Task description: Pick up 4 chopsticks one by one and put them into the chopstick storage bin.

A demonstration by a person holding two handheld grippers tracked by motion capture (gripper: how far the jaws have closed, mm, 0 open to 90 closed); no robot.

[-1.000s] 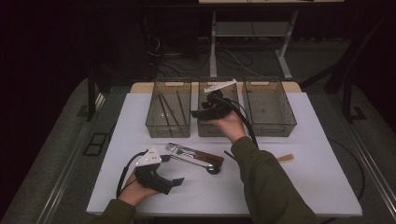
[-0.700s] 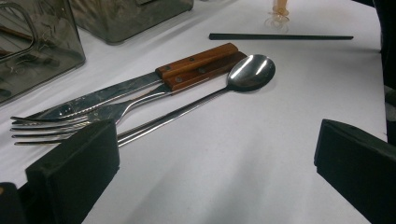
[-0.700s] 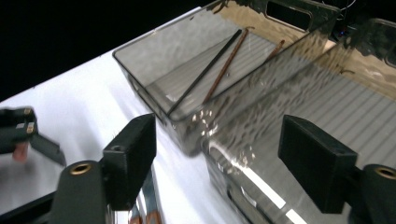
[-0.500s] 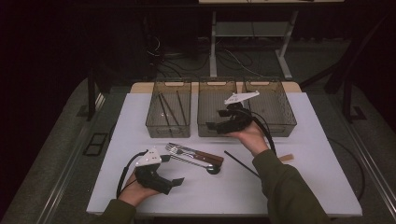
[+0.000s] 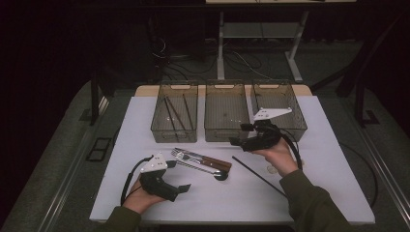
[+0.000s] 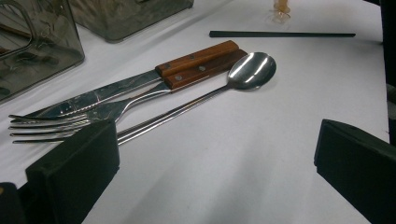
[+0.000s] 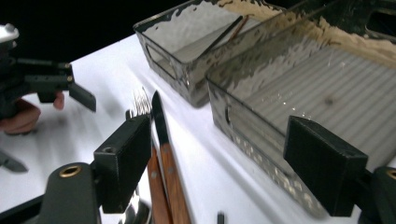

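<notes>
Looking down on the white rectangular table (image 5: 309, 193), three clear smoky plastic bins sit in a row along its far edge. Left bin (image 5: 175, 112) holds a few thin dark sticks; middle bin (image 5: 226, 111) and right bin (image 5: 285, 104) look bare apart from specks.

Left hand-held gripper (image 5: 181, 189) rests low near the table's near-left edge, jaws spread wide with nothing between them. From its own view the jaws frame bare tabletop, and just beyond lies the cutlery cluster: a wood-handled steel knife (image 6: 140, 79), a wood-handled steel fork (image 6: 93, 116) touching it, and a long slim steel spoon (image 6: 224, 84) lying alongside them, bowl pointing away from the left jaw.

Right hand-held gripper (image 5: 239, 140) hovers just in front of the gap between the middle and right bins, its grey three-cornered plate up top, jaws wide apart and holding nothing. In its own view the middle bin's near wall runs between the jaws, with the knife and fork handles below the left jaw.

One long black chopstick (image 5: 258, 175) lies diagonally on open table beside the right forearm, well apart from the cutlery. A small pale round object (image 5: 272, 169) sits near it; too small to identify. Plenty of bare white surface lies along the table's right side and near edge.
</notes>
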